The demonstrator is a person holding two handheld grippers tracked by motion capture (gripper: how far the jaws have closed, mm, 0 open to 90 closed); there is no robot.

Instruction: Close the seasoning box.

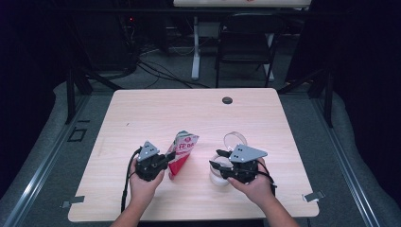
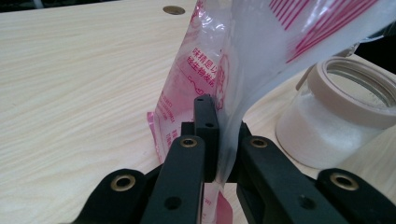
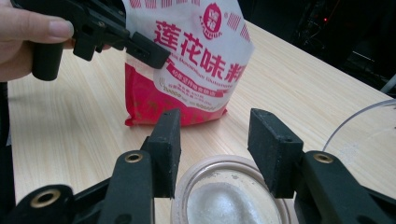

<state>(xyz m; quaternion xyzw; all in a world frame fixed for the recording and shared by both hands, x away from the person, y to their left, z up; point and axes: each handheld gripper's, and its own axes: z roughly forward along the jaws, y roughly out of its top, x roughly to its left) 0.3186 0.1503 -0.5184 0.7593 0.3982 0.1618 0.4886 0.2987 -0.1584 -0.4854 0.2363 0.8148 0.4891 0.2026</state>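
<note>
Between the left gripper's (image 2: 212, 140) closed fingers hangs the upright bag (image 3: 196, 65); the jar (image 3: 229, 196) sits just beside, its rim gripped by the right gripper's (image 3: 219, 149) wide-spread fingers.

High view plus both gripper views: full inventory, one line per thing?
table: 1, light wood, centre
seasoning bag: 1, white and red, table middle, edge clamped in left gripper
jar: 1, clear glass with beige rim, white powder inside, between right gripper's jaws
lid: 1, clear, just behind jar
chair: 1, black, beyond table
left gripper: 1, black, shut on bag
right gripper: 1, black, jaws flank the jar's rim; contact unclear
hands: 2, bottom edge
</note>
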